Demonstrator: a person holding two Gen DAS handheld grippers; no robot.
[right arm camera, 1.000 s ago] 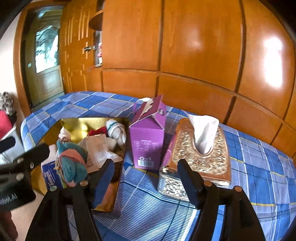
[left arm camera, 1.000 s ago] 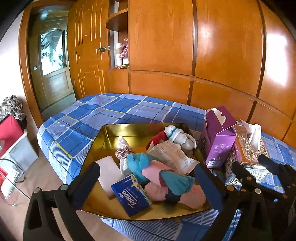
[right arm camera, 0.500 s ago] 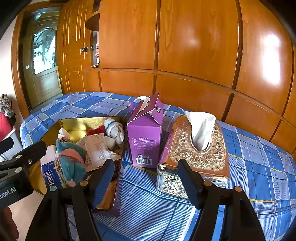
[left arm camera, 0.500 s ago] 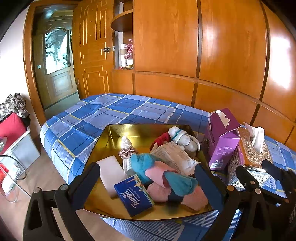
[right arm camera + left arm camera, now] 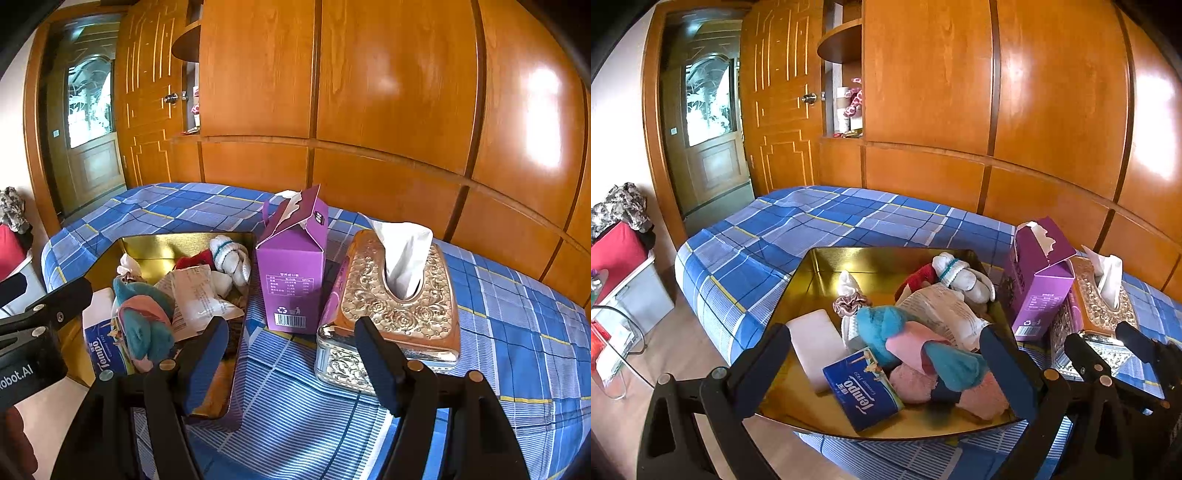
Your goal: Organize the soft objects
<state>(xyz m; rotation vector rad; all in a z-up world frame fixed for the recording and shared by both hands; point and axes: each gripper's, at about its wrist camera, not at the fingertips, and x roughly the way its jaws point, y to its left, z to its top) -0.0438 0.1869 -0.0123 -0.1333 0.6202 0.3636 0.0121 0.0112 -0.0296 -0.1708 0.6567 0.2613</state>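
Left wrist view first: your left gripper [image 5: 886, 363] hangs over the near edge of the gold tray [image 5: 827, 266] with its two fingers spread wide, one dark pad [image 5: 764, 363] low at the left over the tray's near left corner and the other at the right over the tray's right side; nothing sits between them and neither pad presses on anything. Inside the tray, from left to right, you have a pale pink pad [image 5: 816, 343] lying flat, a blue Tempo tissue pack [image 5: 862, 391] tilted against the near rim, a satin scrunchie [image 5: 847, 304] behind it, then the heap of soft things: teal and pink socks [image 5: 923, 354], a crinkled white packet [image 5: 945, 314] on top, and a white rolled sock [image 5: 964, 275] with a red piece beside it toward the far right corner. Just right of the tray stands the purple carton [image 5: 1039, 291], torn open at the top, and touching its right side the gold embossed tissue box [image 5: 1104, 306]. All of it rests on the blue plaid bed [image 5: 812, 225]. Over in the right wrist view, your right gripper [image 5: 291, 354] is held partly open and empty above the bedcover, its left finger [image 5: 207, 354] over the tray's right edge and its right finger in front of the tissue box's near corner.
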